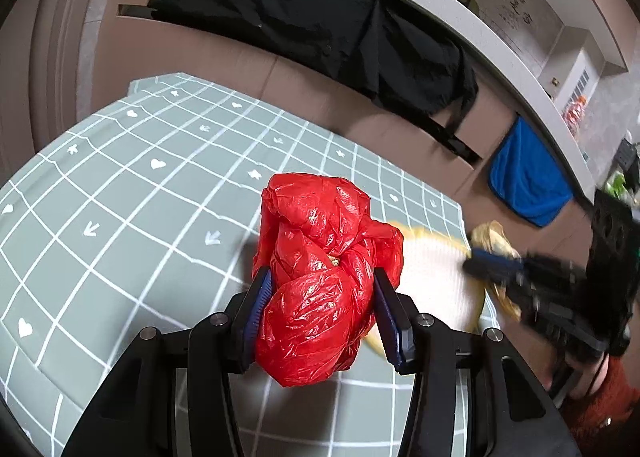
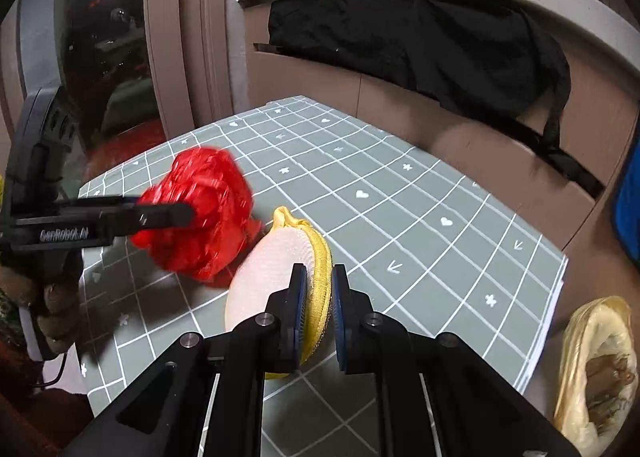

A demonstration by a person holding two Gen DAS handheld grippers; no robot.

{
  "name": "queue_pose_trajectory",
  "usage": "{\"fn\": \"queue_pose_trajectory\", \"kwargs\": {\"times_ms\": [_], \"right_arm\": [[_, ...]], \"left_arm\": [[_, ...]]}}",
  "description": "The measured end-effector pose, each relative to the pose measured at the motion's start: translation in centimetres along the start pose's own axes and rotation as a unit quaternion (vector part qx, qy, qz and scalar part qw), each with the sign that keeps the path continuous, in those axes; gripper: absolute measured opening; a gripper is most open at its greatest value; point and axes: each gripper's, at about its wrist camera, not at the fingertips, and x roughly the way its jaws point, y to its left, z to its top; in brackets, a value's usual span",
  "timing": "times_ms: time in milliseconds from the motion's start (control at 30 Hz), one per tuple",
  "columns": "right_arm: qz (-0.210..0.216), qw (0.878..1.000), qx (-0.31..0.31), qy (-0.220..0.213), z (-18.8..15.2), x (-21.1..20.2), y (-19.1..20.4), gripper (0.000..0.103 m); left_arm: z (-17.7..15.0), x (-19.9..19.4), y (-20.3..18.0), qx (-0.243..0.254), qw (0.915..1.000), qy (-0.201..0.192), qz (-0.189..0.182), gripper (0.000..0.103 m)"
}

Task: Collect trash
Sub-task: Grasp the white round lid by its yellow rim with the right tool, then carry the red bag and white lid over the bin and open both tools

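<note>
Crinkled red plastic bag (image 1: pixel 320 281) clamped in left tongs (image 1: pixel 322 297); right tongs (image 2: pixel 318 305) pinching yellow-edged mesh pad (image 2: pixel 280 257)

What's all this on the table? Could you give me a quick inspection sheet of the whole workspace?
Surface: table under a grey-green grid cloth with white hearts and arrows.
Job's things: crumpled red bag; round pad, white face, yellow rim, held on edge.
Clutter: yellowish bag with something brown inside, off the table's right edge.
Tongs: left tongs shut on the red bag; right tongs shut on the pad's yellow rim.
Cables: one thin black cable by the left hand.
Surroundings: brown bench with black cloth and blue cloth draped on it; dark window at left.
</note>
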Motion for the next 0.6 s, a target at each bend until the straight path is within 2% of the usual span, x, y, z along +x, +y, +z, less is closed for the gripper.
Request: {"fn": "queue_pose_trajectory", "kwargs": {"times_ms": [200,300,400,467,500,533,600], "right_arm": [[-0.049,0.998,0.002,-0.033,0.9,-2.3,-2.2,0.010],[-0.038,0.999,0.004,-0.023,0.5,-2.0,-2.3,0.010],[-0.016,1.000,0.015,-0.015,-0.2,-1.4,-2.5,0.010],[0.016,0.999,0.045,-0.004,-0.8,-1.2,-3.6,0.012],[0.024,0.998,0.058,0.003,-1.1,-0.9,-4.2,0.020],[0.027,0.997,0.074,0.009,-1.5,-0.7,-4.8,0.034],[0.026,0.993,0.111,0.025,-2.7,0.1,-6.5,0.038]], "left_arm": [[-1.5,2.3,-2.3,0.012,0.9974,0.054,-0.046,0.049],[-1.8,3.8,-4.1,0.025,0.9946,0.076,-0.066,0.049],[-1.9,4.3,-5.3,0.038,0.9940,0.081,-0.062,0.049],[-1.8,4.1,-5.1,0.037,0.9944,0.080,-0.059,0.049],[-1.7,3.9,-5.0,0.038,0.9946,0.080,-0.056,0.049],[-1.8,3.9,-4.9,0.039,0.9946,0.081,-0.052,0.049],[-1.8,4.0,-4.8,0.040,0.9944,0.084,-0.049,0.049]]}}
